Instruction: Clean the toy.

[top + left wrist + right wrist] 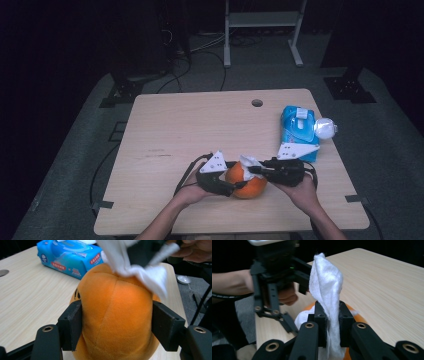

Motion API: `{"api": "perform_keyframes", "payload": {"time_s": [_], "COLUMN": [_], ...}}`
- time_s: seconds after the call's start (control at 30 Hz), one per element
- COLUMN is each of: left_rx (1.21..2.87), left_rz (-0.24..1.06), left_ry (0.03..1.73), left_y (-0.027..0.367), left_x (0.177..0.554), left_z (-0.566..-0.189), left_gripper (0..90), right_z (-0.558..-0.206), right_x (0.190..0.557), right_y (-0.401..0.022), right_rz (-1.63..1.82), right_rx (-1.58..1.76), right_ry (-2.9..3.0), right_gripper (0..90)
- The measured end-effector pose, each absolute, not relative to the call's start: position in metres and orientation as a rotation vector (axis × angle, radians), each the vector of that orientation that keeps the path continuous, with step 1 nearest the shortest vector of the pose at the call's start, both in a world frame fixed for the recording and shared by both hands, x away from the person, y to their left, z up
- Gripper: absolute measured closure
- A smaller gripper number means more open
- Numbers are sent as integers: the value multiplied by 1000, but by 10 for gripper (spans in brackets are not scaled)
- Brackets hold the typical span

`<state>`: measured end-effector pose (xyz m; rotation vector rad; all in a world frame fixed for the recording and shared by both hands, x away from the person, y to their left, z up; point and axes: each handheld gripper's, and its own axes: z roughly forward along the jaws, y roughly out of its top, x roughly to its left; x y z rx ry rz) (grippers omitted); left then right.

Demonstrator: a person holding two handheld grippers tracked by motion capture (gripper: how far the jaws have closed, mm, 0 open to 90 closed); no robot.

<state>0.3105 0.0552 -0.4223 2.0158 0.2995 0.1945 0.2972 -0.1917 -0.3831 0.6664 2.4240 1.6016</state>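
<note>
Near table's front edge: left gripper [116, 327] clamps orange plush [117, 315]; right gripper [333, 325] pinches white wipe [327, 290] atop it.

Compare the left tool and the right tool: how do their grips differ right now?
The left tool clamps the orange plush ball with jaws spread wide on its two sides; the right tool pinches the thin white wipe with jaws nearly together. The left tool steadies the ball from the side; the right tool presses the wipe onto its top. Both are shut on something, meeting at the ball.
</note>
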Motion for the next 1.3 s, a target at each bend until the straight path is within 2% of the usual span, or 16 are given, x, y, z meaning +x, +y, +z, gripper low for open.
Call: {"api": "perform_keyframes", "payload": {"time_s": [0.13,0.3,0.37,0.47,0.5,0.63,0.67,0.87,1.1,1.3], "left_rx": [2046,2069,2054,2017,2016,2017,2020,2003,1947,1931], "left_rz": [211,223,209,171,159,146,151,145,74,82], "left_ry": [236,180,180,242,250,248,246,283,382,421], "left_y": [51,48,47,49,48,44,44,50,64,65], "left_x": [304,299,300,308,309,308,308,309,320,320], "left_z": [-421,-421,-421,-423,-425,-432,-432,-428,-426,-422], "left_gripper": [327,351,320,112,84,138,206,300,316,320], "right_z": [-382,-384,-387,-387,-387,-384,-384,-383,-398,-388], "right_x": [292,303,305,303,303,299,294,297,314,305], "right_y": [-183,-201,-206,-202,-202,-193,-187,-194,-222,-210], "right_rz": [1560,1558,1573,1556,1565,1573,1569,1572,1602,1638], "right_rx": [620,713,739,716,711,676,635,653,811,740], "right_ry": [2437,2409,2412,2418,2423,2442,2450,2435,2393,2396], "right_gripper": [809,809,809,809,809,808,808,808,808,810]}}
